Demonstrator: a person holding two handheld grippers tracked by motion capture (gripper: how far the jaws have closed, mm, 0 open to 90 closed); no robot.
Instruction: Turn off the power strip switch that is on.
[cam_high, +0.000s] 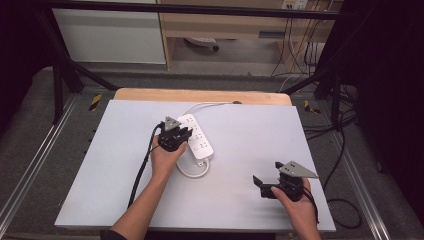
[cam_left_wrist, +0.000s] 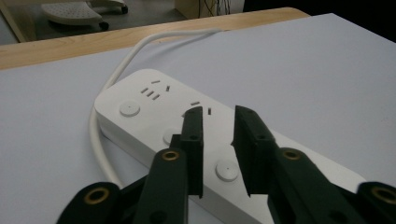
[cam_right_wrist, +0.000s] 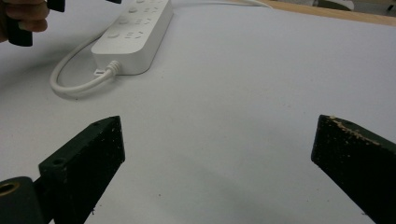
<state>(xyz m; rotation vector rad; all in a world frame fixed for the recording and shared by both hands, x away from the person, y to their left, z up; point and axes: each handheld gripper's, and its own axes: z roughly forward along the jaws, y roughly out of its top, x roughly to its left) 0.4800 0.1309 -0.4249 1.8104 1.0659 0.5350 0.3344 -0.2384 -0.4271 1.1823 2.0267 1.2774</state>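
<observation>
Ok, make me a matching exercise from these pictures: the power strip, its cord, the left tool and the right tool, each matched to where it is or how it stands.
1. power strip
2. cord
3. left tool
4. right tool

A. jaws wide apart over bare table
B. loops on the table beside the strip's near end
C. white, lying flat mid-table
D. jaws a narrow gap apart, over the strip's buttons

Pairs: 1-C, 2-B, 3-D, 4-A

Power strip (cam_left_wrist: 154, 116) near end cut off.
</observation>
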